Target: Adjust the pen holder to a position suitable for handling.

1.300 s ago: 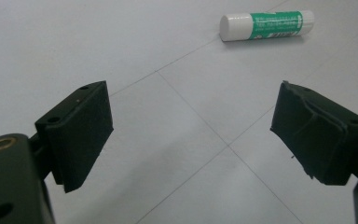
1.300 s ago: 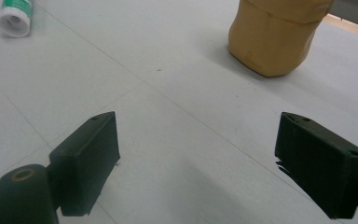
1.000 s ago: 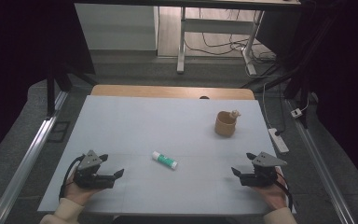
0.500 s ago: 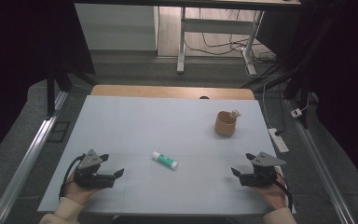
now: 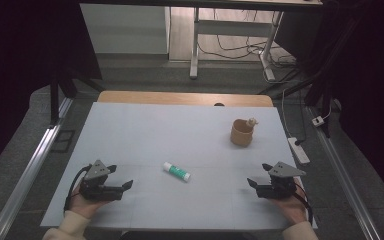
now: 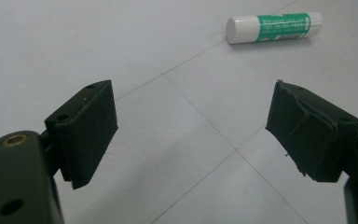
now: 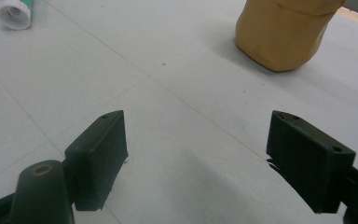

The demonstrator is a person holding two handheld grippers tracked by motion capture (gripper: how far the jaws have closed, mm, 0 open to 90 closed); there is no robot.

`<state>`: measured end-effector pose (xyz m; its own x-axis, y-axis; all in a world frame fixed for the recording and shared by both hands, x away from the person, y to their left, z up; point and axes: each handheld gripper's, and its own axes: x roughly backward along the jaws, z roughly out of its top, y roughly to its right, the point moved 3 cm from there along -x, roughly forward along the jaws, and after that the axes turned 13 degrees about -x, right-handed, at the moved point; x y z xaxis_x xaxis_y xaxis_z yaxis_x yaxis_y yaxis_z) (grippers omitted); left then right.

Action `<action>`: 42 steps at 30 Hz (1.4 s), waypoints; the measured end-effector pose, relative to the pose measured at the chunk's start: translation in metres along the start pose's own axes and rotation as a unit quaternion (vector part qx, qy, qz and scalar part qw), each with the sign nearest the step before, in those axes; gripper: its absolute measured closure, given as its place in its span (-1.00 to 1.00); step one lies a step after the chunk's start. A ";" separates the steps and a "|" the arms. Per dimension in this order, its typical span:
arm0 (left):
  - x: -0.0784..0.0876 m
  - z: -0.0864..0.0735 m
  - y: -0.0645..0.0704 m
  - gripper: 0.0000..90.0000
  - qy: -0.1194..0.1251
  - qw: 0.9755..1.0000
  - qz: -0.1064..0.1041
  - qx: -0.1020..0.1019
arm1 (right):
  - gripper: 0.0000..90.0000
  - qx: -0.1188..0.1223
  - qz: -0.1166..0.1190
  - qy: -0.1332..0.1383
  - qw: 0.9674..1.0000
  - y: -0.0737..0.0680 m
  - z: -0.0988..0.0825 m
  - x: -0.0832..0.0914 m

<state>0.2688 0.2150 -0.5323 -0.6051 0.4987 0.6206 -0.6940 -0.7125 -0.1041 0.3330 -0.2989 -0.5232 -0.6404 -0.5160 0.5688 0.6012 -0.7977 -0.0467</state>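
A pale grey-white surface [image 5: 145, 135] covers most of the table, with a strip of bare wood along its far edge and faint straight seams crossing it. Beyond it lie a dark floor, the legs of another desk and loose cables; a white power strip [image 5: 298, 149] lies on the floor just off the surface's right edge.

The left claw [image 5: 125, 185] rests at the near left corner, held in a hand [image 5: 82, 204] in a cream sleeve, and points toward the middle. In the left gripper view its two black jaws stand wide apart with nothing between them, low over the surface [image 6: 177, 121]. The right claw [image 5: 252, 182] rests at the near right, held in the other hand [image 5: 291, 207], and points leftward. Its jaws are likewise spread wide and empty in the right gripper view.

A tan cup-shaped holder [image 5: 242, 132] stands upright toward the far right, well apart from both claws, with a small pale object at its rim; its lower body shows ahead of the right claw [image 7: 286, 32].

A glue stick [image 5: 176, 171] with a green label and white cap lies on its side near the middle of the surface, between the two claws and touching neither. It lies ahead of the left claw [image 6: 272, 27], and its white cap end appears at the top left corner of the right gripper view [image 7: 16, 13].
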 end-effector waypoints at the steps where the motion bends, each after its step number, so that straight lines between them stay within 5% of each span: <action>1: 0.000 0.000 0.000 -0.65 0.000 1.000 0.000 -0.002 | -0.55 -0.001 0.000 0.000 1.000 0.000 0.001 0.000; 22: -0.001 0.000 -0.003 -0.65 0.005 1.000 -0.004 -0.001 | -0.48 -0.008 -0.012 -0.011 1.000 0.001 0.054 -0.016; 33: -0.003 0.001 -0.002 -0.64 0.004 1.000 -0.006 -0.009 | -0.44 -0.024 -0.054 -0.026 0.998 0.023 0.068 -0.030; 42: -0.004 0.001 -0.002 -0.64 0.004 1.000 -0.005 -0.009 | -0.43 -0.041 -0.066 -0.032 0.996 0.039 0.080 -0.040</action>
<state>0.2731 0.2144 -0.5338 -0.6007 0.5096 0.6160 -0.7072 -0.6980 -0.1123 0.4209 -0.2846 -0.4820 -0.6778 -0.3864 0.6256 0.4710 -0.8815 -0.0342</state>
